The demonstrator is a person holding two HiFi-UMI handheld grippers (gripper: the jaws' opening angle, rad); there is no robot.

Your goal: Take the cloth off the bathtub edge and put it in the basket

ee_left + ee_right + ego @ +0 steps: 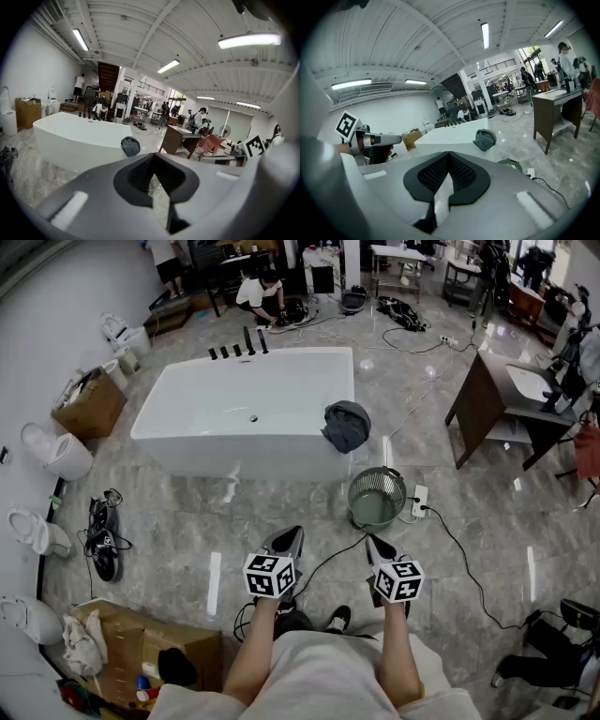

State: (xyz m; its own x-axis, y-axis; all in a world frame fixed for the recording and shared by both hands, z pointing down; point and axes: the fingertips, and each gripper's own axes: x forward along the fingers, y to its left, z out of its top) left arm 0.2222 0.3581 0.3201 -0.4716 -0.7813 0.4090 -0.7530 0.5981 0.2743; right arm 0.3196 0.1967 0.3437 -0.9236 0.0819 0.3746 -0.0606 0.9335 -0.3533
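Left hand-held gripper (291, 538) and right hand-held gripper (375, 546) side by side over grey marble floor (187, 521), both jaws pressed together and empty, crumpled dark grey cloth (347, 426) well ahead on near edge of white rectangular bathtub (244, 409), round green wire basket (377, 496) between right hand-held gripper and cloth

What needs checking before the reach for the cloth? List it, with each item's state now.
1. cloth draped on the bathtub edge: ok.
2. basket upright on the floor, mouth open: ok.
3. left claw empty: ok, shut on nothing.
4. right claw ready to grasp: not ok, shut.
5. Claws near the cloth: not ok, well short of it.
6. Floor by the basket: not ok, power strip and cable lie there.
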